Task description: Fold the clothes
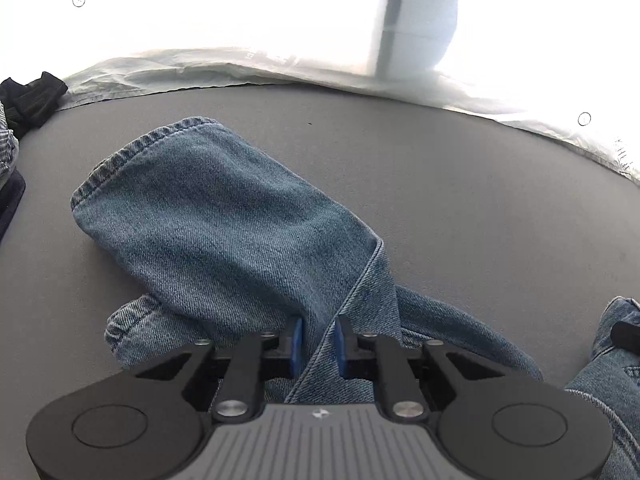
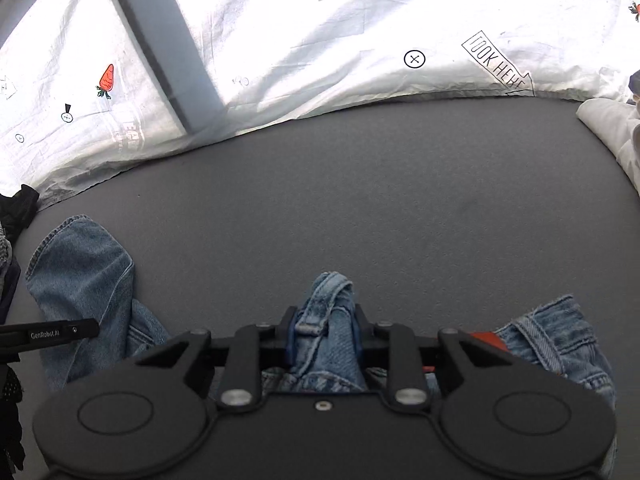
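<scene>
Jeans gripped at both ends, fold not settled

Left gripper [image 1: 318, 338] pinches a denim leg seam of the jeans [image 1: 224, 216] between nearly closed pads; leg cuffs lie ahead and left of it on the grey mat [image 1: 460, 184]. Right gripper [image 2: 325, 334] is clamped on a bunched waistband section, more waistband just right of it. Legs overlap loosely, garment rumpled, so no neat fold shows; could be mid-fold or being straightened. Beyond: white printed sheet [image 2: 320, 40]. No containers in view.

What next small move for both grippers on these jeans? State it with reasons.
Probably lift and draw apart: the left gripper pinches a leg seam and the right gripper the waistband of the jeans, which lie crumpled on the grey surface.
</scene>
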A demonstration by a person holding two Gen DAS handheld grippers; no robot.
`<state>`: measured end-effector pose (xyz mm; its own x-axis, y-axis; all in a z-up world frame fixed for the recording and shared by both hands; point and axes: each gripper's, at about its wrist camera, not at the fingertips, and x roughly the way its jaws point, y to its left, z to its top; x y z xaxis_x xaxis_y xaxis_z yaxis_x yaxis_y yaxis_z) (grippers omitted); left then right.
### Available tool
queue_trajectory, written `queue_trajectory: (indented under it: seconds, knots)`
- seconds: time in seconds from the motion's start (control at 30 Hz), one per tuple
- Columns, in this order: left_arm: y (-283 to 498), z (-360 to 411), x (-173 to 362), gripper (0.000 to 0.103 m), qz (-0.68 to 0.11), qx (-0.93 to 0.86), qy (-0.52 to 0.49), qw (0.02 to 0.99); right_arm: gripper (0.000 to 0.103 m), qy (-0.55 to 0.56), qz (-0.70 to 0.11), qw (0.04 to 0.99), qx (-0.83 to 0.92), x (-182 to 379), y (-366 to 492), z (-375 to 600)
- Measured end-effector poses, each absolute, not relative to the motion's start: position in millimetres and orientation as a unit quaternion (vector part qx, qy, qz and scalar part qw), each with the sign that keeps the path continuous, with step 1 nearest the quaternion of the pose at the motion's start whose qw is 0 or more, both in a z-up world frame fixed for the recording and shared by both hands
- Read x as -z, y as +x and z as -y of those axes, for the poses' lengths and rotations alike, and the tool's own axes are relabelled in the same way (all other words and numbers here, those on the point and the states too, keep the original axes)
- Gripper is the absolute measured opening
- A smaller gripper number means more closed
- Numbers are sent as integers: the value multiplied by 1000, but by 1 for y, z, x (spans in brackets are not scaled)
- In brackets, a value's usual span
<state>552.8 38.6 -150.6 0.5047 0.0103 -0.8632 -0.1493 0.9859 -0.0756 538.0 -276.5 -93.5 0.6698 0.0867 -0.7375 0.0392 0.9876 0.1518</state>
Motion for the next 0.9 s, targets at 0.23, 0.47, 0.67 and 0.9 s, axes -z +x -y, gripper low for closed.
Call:
queue_trajectory:
  seconds: [0.23, 0.47, 0.67, 0.9]
  knots:
    - [541, -93, 55, 2, -357, -96, -151, 917, 25, 70, -254, 963, 56, 12, 543, 319]
    - [502, -154, -64, 2, -182, -151, -232, 944, 24, 111, -88, 981, 130, -96, 525, 382]
    - [441, -166, -42, 2, -206, -194, -235, 930, 24, 109, -106, 973, 175, -80, 473, 408]
    - [342, -170, 95, 3, -411, -242, -246, 844, 32, 107, -337, 916, 189, 45, 429, 408]
